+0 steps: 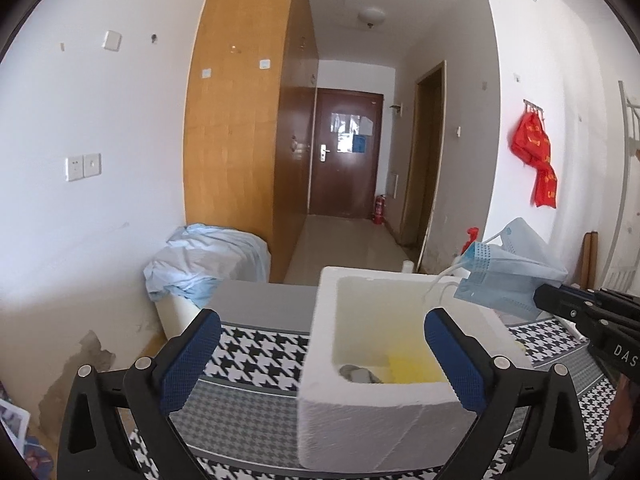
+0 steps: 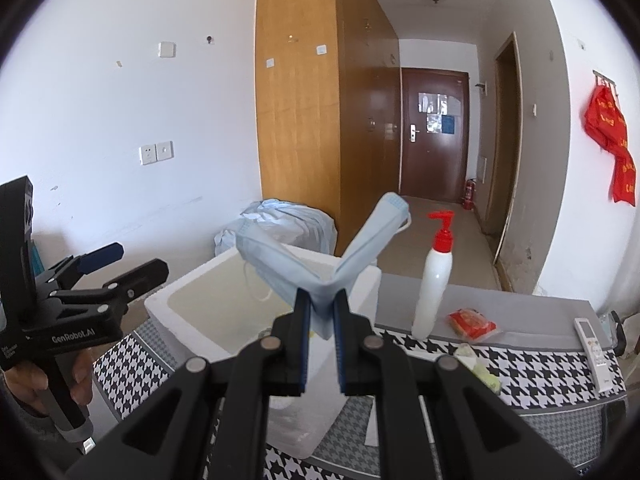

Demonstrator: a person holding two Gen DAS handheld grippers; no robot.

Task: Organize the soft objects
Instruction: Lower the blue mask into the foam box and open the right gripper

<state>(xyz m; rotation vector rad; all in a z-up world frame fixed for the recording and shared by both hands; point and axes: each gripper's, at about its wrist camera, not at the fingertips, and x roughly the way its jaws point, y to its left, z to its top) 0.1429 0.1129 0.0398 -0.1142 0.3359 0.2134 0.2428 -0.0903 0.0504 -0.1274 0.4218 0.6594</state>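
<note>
Right now the right gripper (image 2: 322,322) is pinched tight on a folded pale-blue face mask (image 2: 320,268), whose two halves splay upward in a V above the closed jaws, with a white ear loop dangling from the left half. From the left wrist view the same mask (image 1: 508,280) hangs over the far right corner of the white foam box (image 1: 360,416), clear of its rim. The left gripper (image 1: 322,356) stands spread wide with nothing between its blue pads (image 1: 192,360), and is held low in front of the box's near wall. Inside the box, near its front wall, lie something yellow and something grey, though glare makes them hard to identify. The box sits on a houndstooth cloth (image 2: 532,364) covering the table. Toward the cloth's far edge stand a white pump bottle (image 2: 434,284) with a red top and a red packet (image 2: 472,324); a white remote (image 2: 594,354) lies near the right edge.
</note>
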